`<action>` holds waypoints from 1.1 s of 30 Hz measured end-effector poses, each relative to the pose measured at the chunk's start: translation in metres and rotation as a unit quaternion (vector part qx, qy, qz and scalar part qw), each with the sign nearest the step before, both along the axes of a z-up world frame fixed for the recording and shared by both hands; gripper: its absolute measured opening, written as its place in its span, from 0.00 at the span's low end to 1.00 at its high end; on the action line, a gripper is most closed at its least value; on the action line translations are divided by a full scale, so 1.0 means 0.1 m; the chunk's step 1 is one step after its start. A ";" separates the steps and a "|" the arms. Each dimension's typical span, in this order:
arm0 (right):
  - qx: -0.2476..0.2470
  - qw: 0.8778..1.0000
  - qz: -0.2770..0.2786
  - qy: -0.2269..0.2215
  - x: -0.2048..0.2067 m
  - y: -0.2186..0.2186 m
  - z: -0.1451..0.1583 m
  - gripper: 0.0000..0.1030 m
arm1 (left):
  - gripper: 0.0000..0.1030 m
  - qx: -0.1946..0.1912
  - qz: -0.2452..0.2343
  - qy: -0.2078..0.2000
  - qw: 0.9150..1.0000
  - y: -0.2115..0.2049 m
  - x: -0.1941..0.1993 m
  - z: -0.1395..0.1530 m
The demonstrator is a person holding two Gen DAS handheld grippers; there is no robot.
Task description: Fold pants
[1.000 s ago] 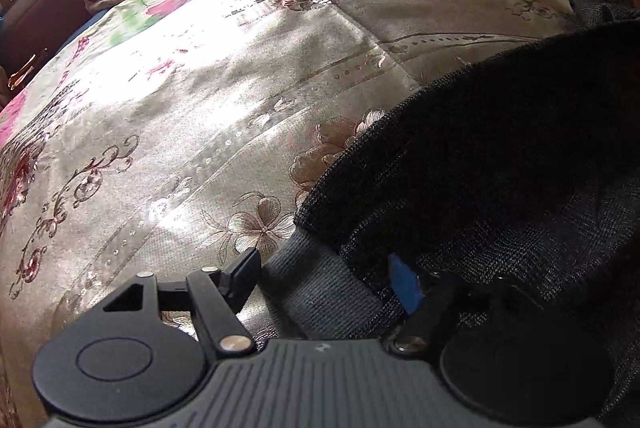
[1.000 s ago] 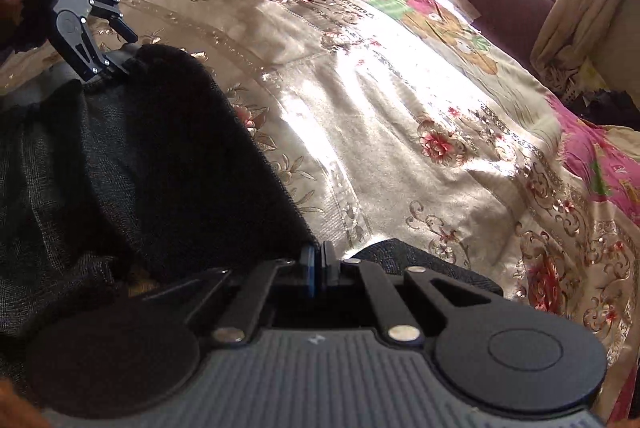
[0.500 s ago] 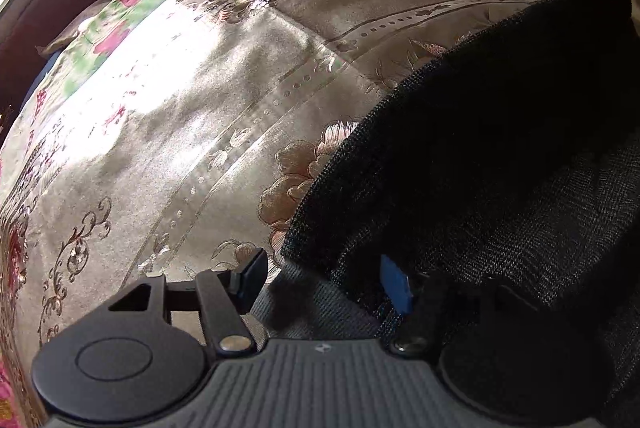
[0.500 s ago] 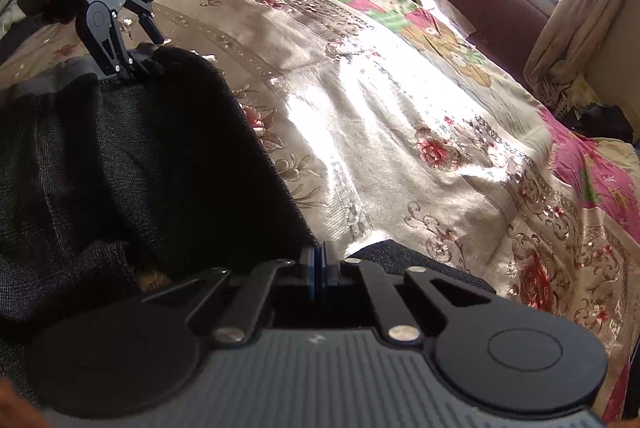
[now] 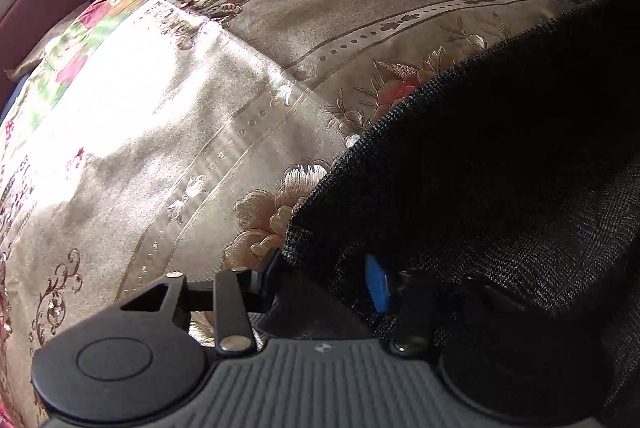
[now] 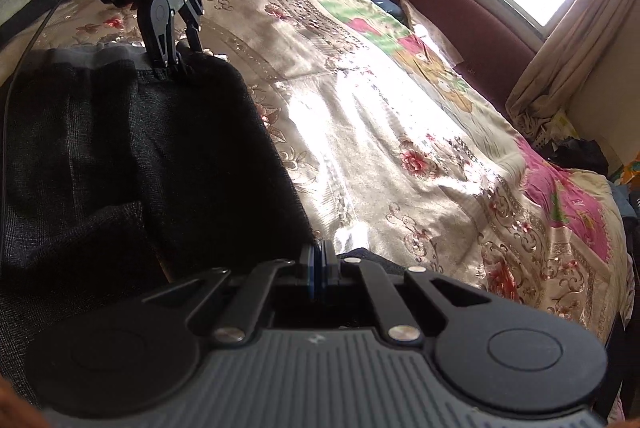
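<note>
Closing on cloth: the left gripper has just been narrowing its jaws, with the grey waistband and the dark edge of the pants between them; the blue pads stand closer than a second ago, though whether they press the cloth yet I cannot tell.
Right tool: the right gripper has its jaws together; the near edge of the pants runs up to them, but no cloth shows between the pads.
Shift since earlier: seen from the right wrist, the left gripper now stands taller at the far corner of the pants, fingertips down on the waistband.
Meaning for the task: both ends of one edge look nearly secured, so a fold could be lifted over next.
Where the pants lie: on the flowered bedspread, at its near-left part in the right view.
Long axis: running from the right gripper away to the left gripper, waistband end farthest.
</note>
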State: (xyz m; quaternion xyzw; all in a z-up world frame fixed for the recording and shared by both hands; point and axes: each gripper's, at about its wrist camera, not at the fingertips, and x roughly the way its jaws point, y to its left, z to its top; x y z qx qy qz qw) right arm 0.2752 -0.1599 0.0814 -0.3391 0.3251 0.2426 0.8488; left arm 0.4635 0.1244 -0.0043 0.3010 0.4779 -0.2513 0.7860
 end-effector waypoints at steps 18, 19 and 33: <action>0.056 0.997 -0.023 -0.037 -1.32 -0.18 0.31 0.00 | 0.24 -0.001 0.028 -0.136 0.990 0.18 -2.01 0.53; 0.058 0.998 -0.019 -0.035 -1.42 -0.17 0.34 0.00 | 0.25 -0.003 0.034 -0.137 0.990 0.21 -2.10 0.54; -0.006 0.999 0.011 -0.031 -1.68 0.10 -0.05 0.05 | 0.25 0.046 0.048 -0.200 0.978 0.20 -2.74 0.24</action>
